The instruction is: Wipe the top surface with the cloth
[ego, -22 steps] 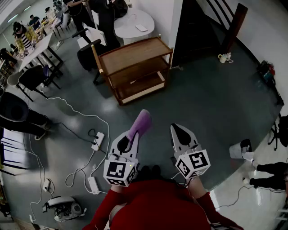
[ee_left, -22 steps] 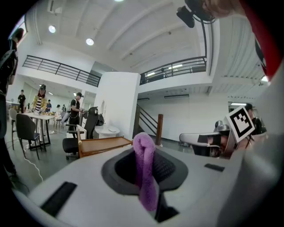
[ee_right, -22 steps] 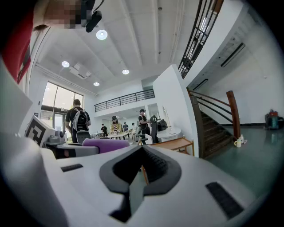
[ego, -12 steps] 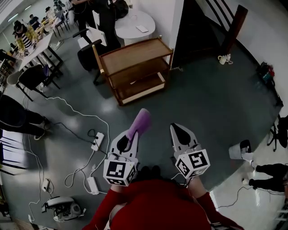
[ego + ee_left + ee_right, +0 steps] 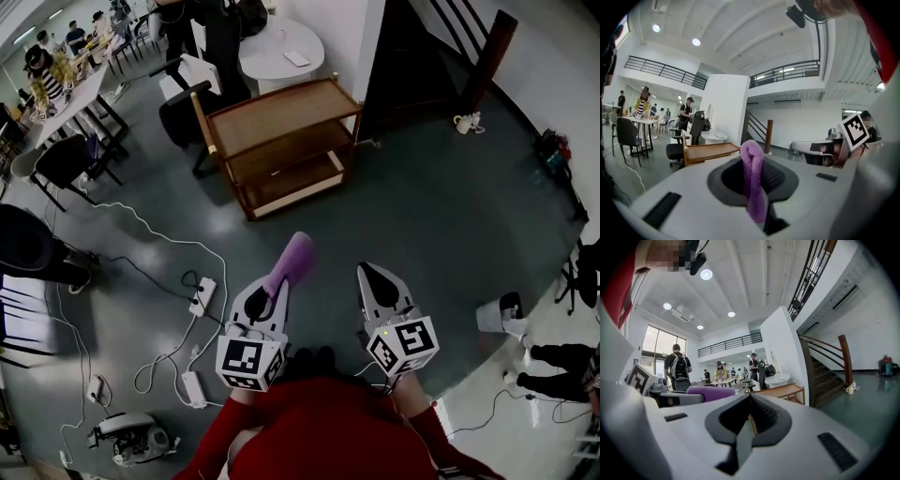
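Facing the wooden cart from well back: my left gripper is clamped on the purple cloth, which sticks out past its jaws, and my right gripper is closed on nothing. I should step in close, lay the cloth flat on the top shelf, then wipe in overlapping passes

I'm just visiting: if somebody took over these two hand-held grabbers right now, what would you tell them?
Left gripper: shut on the purple cloth, which sticks out forward past the jaws.
Right gripper: shut, nothing in it.
Wooden cart: ahead across the floor, well apart from both grippers.
Done: cloth is gripped.
Left: walk up to the cart and wipe its top surface.
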Demonstrator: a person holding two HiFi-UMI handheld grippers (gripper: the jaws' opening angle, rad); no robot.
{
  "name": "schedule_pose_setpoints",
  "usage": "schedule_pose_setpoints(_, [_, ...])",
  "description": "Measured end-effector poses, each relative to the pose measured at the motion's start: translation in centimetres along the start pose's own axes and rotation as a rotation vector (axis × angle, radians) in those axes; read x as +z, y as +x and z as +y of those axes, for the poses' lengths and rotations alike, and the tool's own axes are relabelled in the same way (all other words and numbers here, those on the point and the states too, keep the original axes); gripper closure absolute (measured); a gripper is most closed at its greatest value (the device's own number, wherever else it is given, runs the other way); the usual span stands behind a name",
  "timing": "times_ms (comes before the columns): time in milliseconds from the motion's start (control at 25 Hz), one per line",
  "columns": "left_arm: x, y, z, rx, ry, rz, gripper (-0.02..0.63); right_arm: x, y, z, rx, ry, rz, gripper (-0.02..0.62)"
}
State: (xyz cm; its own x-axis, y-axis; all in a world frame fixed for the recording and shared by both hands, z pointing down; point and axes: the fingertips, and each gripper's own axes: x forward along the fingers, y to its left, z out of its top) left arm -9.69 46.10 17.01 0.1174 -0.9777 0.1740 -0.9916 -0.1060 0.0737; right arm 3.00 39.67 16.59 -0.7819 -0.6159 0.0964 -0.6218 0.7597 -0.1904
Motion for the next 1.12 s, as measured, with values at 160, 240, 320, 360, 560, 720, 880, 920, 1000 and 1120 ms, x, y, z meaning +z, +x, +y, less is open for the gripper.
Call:
schedule_pose_setpoints(160, [-0.3, 0.6, 0.7, -0.006, 0.005, 0.006, 0.552, -0.3, 0.3, -0.7, -0.03, 0.0, 0.01, 0.582])
schedule_pose_setpoints(240, [-0.4, 1.3, 1.4, -0.001, 0.01, 0.012, 0.552, -0.1, 0.6, -1.5, -0.048, 0.003, 0.004, 0.583])
schedule_pose_setpoints(320, [-0.4, 2.1, 2.1, 0.006, -0.001, 0.021, 0.552, 0.1, 1.2, -2.6, -0.065, 0.01, 0.008, 0.583])
schedule_pose_setpoints(360, [-0.4, 2.6, 2.3, 0.009, -0.005, 0.024, 0.552, 0.1, 1.4, -3.3, -0.073, 0.012, 0.013, 0.583])
schedule_pose_setpoints(560, [-0.2, 6.5, 3.6, 0.033, -0.003, 0.029, 0.552, 0.6, 4.7, -7.6, -0.099, 0.026, 0.007, 0.583])
schedule_pose_setpoints(720, [-0.3, 11.3, 4.2, 0.066, -0.017, 0.036, 0.552, 1.4, 8.1, -12.2, -0.082, 0.033, -0.004, 0.583])
schedule_pose_setpoints(880, [0.7, 17.8, 4.6, 0.123, -0.022, 0.054, 0.552, 3.8, 12.3, -17.7, -0.039, 0.035, -0.014, 0.583])
schedule_pose_setpoints(920, [1.3, 19.6, 4.8, 0.143, -0.02, 0.058, 0.552, 4.6, 13.5, -19.2, -0.028, 0.041, -0.014, 0.583])
schedule_pose_setpoints(1000, [2.3, 23.0, 5.2, 0.182, -0.032, 0.064, 0.552, 5.7, 15.8, -22.1, -0.005, 0.044, 0.004, 0.583])
schedule_pose_setpoints(1120, [3.4, 27.0, 5.0, 0.209, -0.056, 0.075, 0.552, 6.4, 17.9, -25.9, 0.012, 0.06, 0.04, 0.583])
